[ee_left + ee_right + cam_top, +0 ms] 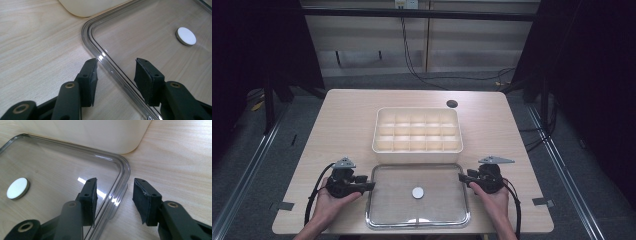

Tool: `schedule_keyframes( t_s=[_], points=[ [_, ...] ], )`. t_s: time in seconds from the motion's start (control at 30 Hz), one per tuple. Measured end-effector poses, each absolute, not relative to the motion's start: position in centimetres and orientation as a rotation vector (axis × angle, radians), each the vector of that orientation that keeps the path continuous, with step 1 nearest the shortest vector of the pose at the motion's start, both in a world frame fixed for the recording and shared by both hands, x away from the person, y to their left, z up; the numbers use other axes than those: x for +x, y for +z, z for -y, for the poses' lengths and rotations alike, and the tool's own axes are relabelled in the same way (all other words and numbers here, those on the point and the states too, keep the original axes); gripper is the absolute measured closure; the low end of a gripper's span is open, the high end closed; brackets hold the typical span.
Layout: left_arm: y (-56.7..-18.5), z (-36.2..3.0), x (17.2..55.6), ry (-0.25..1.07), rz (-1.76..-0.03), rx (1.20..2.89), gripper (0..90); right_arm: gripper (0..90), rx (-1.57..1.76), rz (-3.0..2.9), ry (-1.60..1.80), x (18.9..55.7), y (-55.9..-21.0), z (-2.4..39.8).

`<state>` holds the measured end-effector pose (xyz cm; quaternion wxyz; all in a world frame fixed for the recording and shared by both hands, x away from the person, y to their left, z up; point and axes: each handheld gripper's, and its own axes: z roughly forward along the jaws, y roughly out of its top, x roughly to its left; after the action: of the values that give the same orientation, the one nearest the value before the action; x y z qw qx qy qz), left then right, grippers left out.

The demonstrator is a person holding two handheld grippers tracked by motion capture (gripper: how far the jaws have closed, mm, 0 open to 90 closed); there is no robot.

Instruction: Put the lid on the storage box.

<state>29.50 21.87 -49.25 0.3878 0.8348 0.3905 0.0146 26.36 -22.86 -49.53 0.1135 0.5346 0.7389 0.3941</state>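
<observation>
A clear rectangular lid [382, 220] lies flat on the wooden table near the front edge, with a small white round disc [418, 192] at its middle. Behind it stands a cream box [417, 156] divided into several compartments. My left gripper [373, 186] is open, its jaws straddling the lid's left rim [110, 67]. My right gripper [460, 177] is open too, its jaws either side of the lid's right rim [117, 192]. The disc [186, 36] shows in the left gripper view, and the same disc [17, 188] in the right gripper view.
A dark round hole [452, 104] sits in the table behind the box's right corner. The cream box's wall [95, 135] lies just beyond the lid. Bare wood [342, 125] lies left and right of the box. Cables run on the floor beyond the table.
</observation>
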Motion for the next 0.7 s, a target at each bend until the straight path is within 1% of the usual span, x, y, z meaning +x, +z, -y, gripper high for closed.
schedule_keyframes(
  t_s=[0.1, 0.2, 0.47, 0.6, 0.7],
  points=[
    [-49.3, -21.7, 29.5, 0.041, -0.989, 2.131, 53.6, 55.6, 1.558, -2.176, 1.121, 26.4, -49.6, 22.7],
    [-49.5, -21.5, 29.4, 0.053, -0.992, 2.144, 54.0, 53.1, 1.575, -2.167, 1.104, 26.3, -49.8, 22.6],
    [-49.5, -21.3, 29.1, 0.071, -0.966, 2.165, 60.9, 53.1, 1.554, -2.182, 1.068, 26.2, -50.0, 22.0],
    [-49.4, -21.1, 28.9, 0.078, -0.95, 2.181, 61.5, 50.5, 1.572, -2.171, 1.08, 26.1, -50.1, 21.7],
    [-49.4, -21.2, 28.8, 0.066, -0.945, 2.186, 62.0, 50.5, 1.567, -2.172, 1.088, 26.1, -50.1, 21.7]
  ],
)
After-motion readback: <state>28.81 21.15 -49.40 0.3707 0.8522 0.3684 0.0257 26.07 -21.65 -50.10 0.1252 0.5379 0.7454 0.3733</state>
